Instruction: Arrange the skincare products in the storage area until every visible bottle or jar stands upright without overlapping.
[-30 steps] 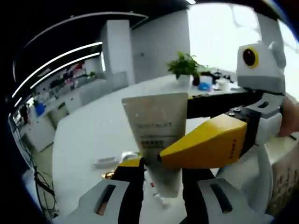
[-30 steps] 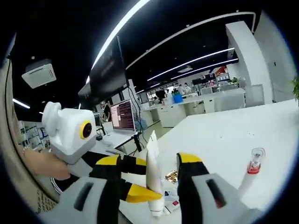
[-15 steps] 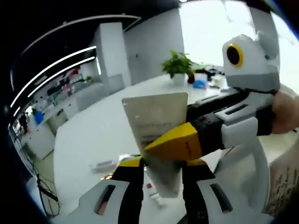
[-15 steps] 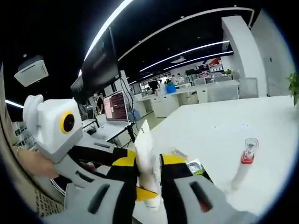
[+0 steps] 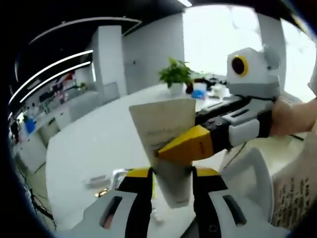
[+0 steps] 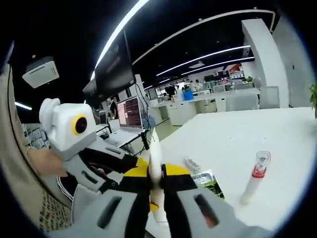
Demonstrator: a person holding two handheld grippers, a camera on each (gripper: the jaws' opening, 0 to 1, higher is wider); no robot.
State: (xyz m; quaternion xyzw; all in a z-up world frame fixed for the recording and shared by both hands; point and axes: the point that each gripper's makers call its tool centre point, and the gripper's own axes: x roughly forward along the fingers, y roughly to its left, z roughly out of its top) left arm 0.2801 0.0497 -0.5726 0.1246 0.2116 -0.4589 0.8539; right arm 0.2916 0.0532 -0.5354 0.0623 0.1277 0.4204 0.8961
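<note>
Skincare tube [image 5: 166, 141] is held in mid-air above the white tabletop [image 5: 94, 144], crimped end up. Your left gripper [image 5: 171, 186] clamps its lower body; right gripper [image 6: 157, 181] pinches it w/ jaws nearly closed, probably a handover. Red-collared bottle [image 6: 255, 178] already stands upright.

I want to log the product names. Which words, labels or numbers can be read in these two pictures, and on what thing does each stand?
No text can be read.
Tube held in both grippers: dark print lines, too blurred.
Yellow jaw of the right gripper: small marks, too small.
Laptop screen: lines of text, too small.
Black and green packet on the table: no legible label.
</note>
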